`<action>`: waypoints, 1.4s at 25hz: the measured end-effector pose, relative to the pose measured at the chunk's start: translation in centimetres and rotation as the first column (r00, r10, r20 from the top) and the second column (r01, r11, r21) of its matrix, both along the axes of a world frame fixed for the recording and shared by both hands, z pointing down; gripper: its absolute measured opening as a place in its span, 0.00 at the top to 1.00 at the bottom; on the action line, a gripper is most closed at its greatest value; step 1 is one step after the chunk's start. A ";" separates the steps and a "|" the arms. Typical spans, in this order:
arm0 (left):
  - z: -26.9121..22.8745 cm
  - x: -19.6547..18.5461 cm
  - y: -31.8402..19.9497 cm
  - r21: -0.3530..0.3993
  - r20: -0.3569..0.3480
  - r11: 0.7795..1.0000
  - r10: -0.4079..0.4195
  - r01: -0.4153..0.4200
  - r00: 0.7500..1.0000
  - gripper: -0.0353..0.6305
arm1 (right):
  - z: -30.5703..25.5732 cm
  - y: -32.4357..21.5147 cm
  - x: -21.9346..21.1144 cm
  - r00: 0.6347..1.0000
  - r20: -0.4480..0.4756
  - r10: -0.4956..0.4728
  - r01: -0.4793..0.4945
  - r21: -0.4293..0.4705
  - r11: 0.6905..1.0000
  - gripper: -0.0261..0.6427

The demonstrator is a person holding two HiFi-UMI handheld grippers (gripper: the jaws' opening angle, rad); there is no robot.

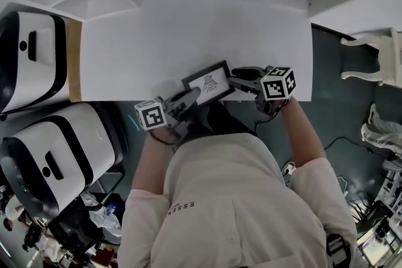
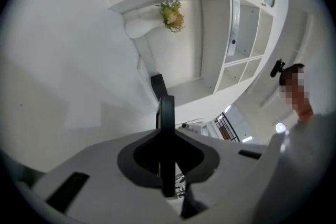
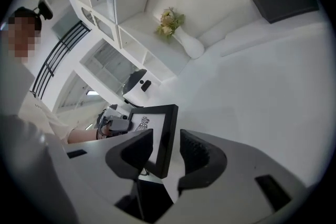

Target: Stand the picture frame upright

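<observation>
Person stands at near edge of white tabletop [image 1: 188, 28], a tool in each hand. Black picture frame [image 1: 208, 83] w/ a drawing sits lifted just over that edge, face tilted up, long axis running tool to tool. Left tool [image 1: 190, 97] pinches its left end tight. Right tool [image 1: 239, 77] straddles right end, jaws wide, pads not touching.

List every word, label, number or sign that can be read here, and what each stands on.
"ESSEN", the rest cut off: printed on the person's cream shirt.
On the black picture frame: a dark line drawing only, no words.
On the white cubes with black square markers: patterns, no letters.
Nothing else is legible.
</observation>
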State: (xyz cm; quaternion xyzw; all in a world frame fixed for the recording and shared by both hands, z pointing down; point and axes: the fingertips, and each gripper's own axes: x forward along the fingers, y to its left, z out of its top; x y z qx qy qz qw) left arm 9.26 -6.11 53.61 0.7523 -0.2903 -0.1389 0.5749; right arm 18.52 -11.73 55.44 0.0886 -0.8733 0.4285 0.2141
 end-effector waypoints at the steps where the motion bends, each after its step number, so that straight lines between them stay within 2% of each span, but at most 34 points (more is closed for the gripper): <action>1: -0.3 0.1 -0.3 0.009 -0.003 1.000 0.005 -0.005 1.000 0.88 | -0.1 -0.6 0.1 1.000 0.006 -0.004 0.004 -0.009 1.000 0.73; 7: -0.6 -1.8 -2.2 0.042 0.037 0.998 0.040 -0.041 0.999 0.88 | -0.1 -2.2 -2.6 0.993 0.111 -0.040 0.057 -0.156 0.986 0.73; 9: -1.4 -1.8 -2.6 0.043 0.033 0.998 0.035 -0.037 0.999 0.88 | -0.6 -2.0 -2.8 0.988 0.143 -0.059 0.082 -0.163 0.983 0.75; 10: -1.9 -1.6 -2.7 0.046 0.029 0.998 0.034 -0.036 0.999 0.88 | -1.0 -1.9 -2.7 0.986 0.158 -0.062 0.088 -0.165 0.982 0.81; 13: -2.7 -1.6 -2.8 0.057 0.027 0.998 0.034 -0.036 0.999 0.88 | -2.0 -2.0 -2.5 0.978 0.204 -0.045 0.083 -0.182 0.980 0.82; 15: -2.9 -2.5 -3.0 0.072 0.050 0.997 0.025 -0.029 0.998 0.88 | -2.7 -2.3 -3.4 0.975 0.221 -0.033 0.076 -0.190 0.979 0.83; 18: -2.3 -3.4 -3.3 0.099 0.157 0.994 0.024 -0.040 0.987 0.88 | -3.8 -2.1 -4.0 0.976 0.210 -0.062 0.094 -0.150 0.984 0.83; 19: -2.3 -3.6 -3.4 0.101 0.170 0.994 0.026 -0.043 0.985 0.88 | -4.0 -2.1 -4.1 0.977 0.204 -0.069 0.098 -0.135 0.986 0.83; 21: -2.4 -5.2 -3.8 0.106 0.155 0.993 0.026 -0.043 0.987 0.88 | -4.4 -2.4 -5.5 0.978 0.202 -0.056 0.082 -0.126 0.989 0.83; 25: -2.4 -11.3 -5.2 0.108 0.148 0.992 0.049 -0.065 0.988 0.88 | -4.7 -3.5 -11.6 0.983 0.185 -0.007 0.026 -0.101 0.995 0.83; 29: -2.9 -15.6 -6.7 0.122 0.177 0.988 0.071 -0.093 0.982 0.88 | -5.5 -4.6 -15.5 0.984 0.167 0.066 -0.059 -0.047 0.997 0.83; 35: -4.4 -20.8 -9.7 0.164 0.228 0.976 0.104 -0.144 0.968 0.87 | -7.0 -6.9 -20.4 0.971 0.174 0.165 -0.171 0.022 0.985 0.83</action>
